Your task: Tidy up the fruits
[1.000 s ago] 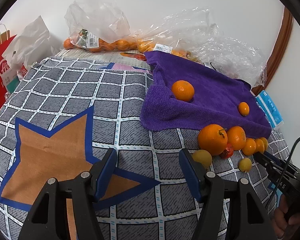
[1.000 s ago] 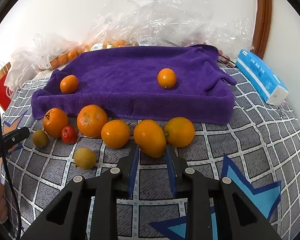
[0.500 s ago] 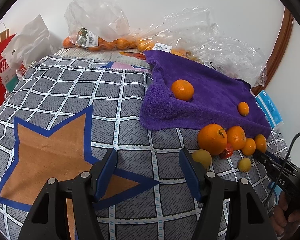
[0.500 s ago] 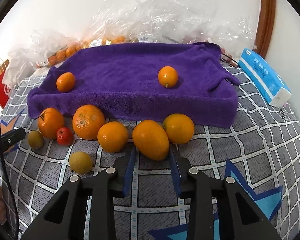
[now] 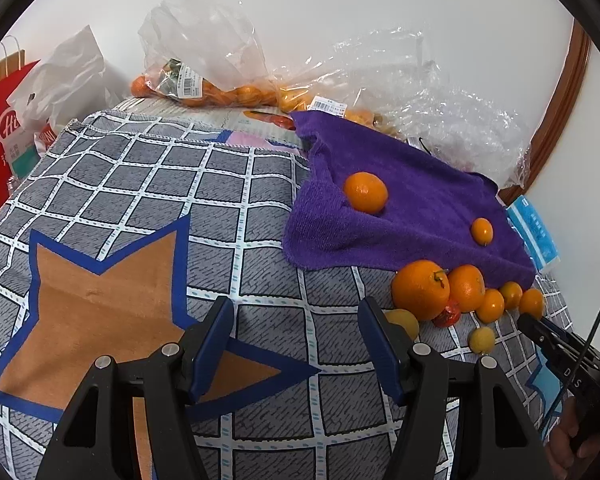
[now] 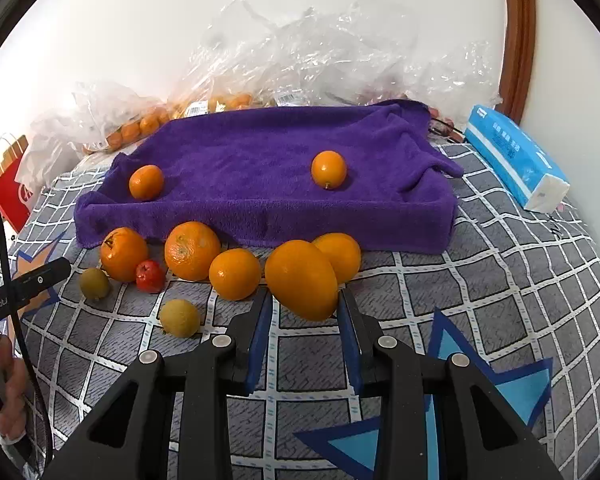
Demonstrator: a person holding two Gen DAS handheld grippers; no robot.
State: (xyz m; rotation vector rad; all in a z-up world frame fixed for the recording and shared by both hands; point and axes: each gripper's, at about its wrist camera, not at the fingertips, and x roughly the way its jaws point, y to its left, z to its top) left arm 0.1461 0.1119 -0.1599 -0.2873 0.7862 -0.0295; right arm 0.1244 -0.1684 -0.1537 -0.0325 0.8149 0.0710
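A purple towel (image 6: 260,152) lies at the back with two small oranges (image 6: 146,182) (image 6: 329,169) on it. In front of its edge runs a row of oranges (image 6: 192,250), a small red fruit (image 6: 150,276) and two yellow-green fruits (image 6: 179,317). My right gripper (image 6: 304,304) is shut on a large oval orange (image 6: 302,280) at the right end of that row. My left gripper (image 5: 296,320) stands open over the checked blanket (image 5: 140,200), with nothing between its fingers, left of the fruit row (image 5: 420,290).
Clear plastic bags (image 6: 300,40) holding more small oranges line the wall behind the towel. A blue tissue pack (image 6: 516,160) lies at the right. A red paper bag (image 5: 4,132) and a white bag stand at the far left. A wooden frame runs up the right wall.
The oval orange now sits deeper between my right fingers, and the gripper has shifted slightly with it. The left gripper has not moved.
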